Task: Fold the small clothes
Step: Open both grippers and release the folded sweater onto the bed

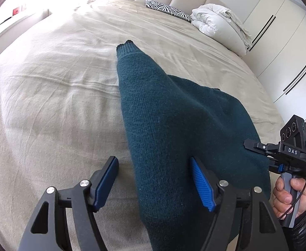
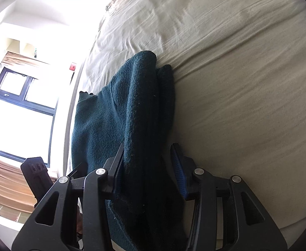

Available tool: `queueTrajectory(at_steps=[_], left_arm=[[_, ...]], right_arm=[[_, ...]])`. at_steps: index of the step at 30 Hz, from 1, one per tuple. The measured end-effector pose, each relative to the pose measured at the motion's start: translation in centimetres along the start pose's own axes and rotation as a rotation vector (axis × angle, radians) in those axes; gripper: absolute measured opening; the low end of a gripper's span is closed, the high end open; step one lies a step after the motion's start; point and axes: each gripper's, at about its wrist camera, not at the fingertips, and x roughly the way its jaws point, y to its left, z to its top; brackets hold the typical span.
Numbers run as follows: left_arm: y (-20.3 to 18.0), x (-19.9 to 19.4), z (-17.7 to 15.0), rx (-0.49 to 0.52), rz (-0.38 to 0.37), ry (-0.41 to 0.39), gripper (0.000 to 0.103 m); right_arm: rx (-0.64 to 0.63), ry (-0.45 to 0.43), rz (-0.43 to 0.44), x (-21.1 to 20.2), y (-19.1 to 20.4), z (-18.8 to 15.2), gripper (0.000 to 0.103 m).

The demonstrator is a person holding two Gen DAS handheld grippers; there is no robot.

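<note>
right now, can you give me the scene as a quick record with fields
garment: dark teal knit sweater, partly folded, one sleeve stretched out
surface: beige bed sheet
left claw: open, sweater edge lies between its fingers
right claw: open, astride a bunched fold of the sweater
grip: neither claw is pinching the fabric
background: white duvet and zebra-print pillow at the headboard; window at the side
</note>
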Motion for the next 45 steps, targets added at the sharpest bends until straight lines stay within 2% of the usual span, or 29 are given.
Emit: queueTrajectory(at_steps=[4, 10, 13, 14, 15, 16, 19, 21, 23, 24, 27, 29, 31, 36, 40, 43, 45], left_arm=[[0.1, -1.3, -0.7, -0.005, 0.013, -0.035, 0.073], [-0.1, -5.3, -1.2, 0.001, 0.042, -0.159, 0.074], [-1.3, -7.8, -1.5, 0.059, 0.083, -0.249, 0.085], [-1.8, -8.7, -1.7, 0.084, 0.098, -0.281, 0.091], [-2.3, -9.5, -1.9, 0.107, 0.113, -0.311, 0.097], [-2.7, -10.3, -2.0, 0.127, 0.122, -0.339, 0.099], [-3.7, -12.1, -2.4, 0.162, 0.095, -0.389, 0.103], [-4.0, -12.8, -2.7, 0.162, 0.060, -0.398, 0.103], [-4.3, -13.3, -2.9, 0.159, 0.031, -0.408, 0.103], [-4.5, -13.5, -3.0, 0.156, 0.020, -0.409, 0.103], [-4.8, -13.5, -3.3, 0.151, 0.011, -0.403, 0.103], [-5.1, -13.5, -3.5, 0.152, 0.027, -0.414, 0.103], [-5.5, -13.6, -3.5, 0.159, 0.050, -0.428, 0.103], [-6.5, -14.7, -3.7, 0.176, 0.160, -0.511, 0.103], [-7.1, -16.0, -3.9, 0.167, 0.236, -0.578, 0.103], [-7.5, -16.9, -3.8, 0.161, 0.263, -0.575, 0.103], [-7.5, -17.1, -3.5, 0.154, 0.309, -0.511, 0.103]], right_arm=[[-0.040, -0.019, -0.057, -0.4, 1.2, -0.1, 0.040], [-0.088, -0.133, -0.217, -4.0, 2.2, -0.4, 0.040], [-0.151, -0.192, -0.294, -5.6, 3.6, -0.8, 0.041], [-0.164, -0.210, -0.307, -6.1, 4.1, -1.0, 0.041], [-0.182, -0.225, -0.293, -6.4, 4.7, -1.2, 0.041], [-0.202, -0.237, -0.236, -6.8, 5.4, -1.6, 0.041], [-0.247, -0.166, 0.033, -7.2, 7.4, -2.3, 0.041], [-0.238, -0.081, 0.094, -5.2, 7.6, -2.4, 0.041], [-0.126, -0.011, 0.128, -2.5, 5.1, -2.0, 0.041], [-0.043, 0.011, 0.154, -1.4, 3.0, -1.7, 0.037], [0.154, 0.010, 0.348, 0.0, -2.3, -1.6, 0.017], [0.184, 0.003, 0.403, 0.3, -3.9, -1.8, 0.008], [0.192, -0.010, 0.418, 0.0, -4.3, -2.0, 0.006], [0.064, -0.035, 0.242, -2.6, -1.4, -2.3, 0.010], [-0.093, -0.071, 0.085, -4.2, 2.6, -3.0, 0.013], [-0.205, -0.122, -0.045, -5.2, 5.7, -4.0, 0.013], [-0.309, -0.189, -0.147, -6.5, 7.8, -4.7, 0.014]])
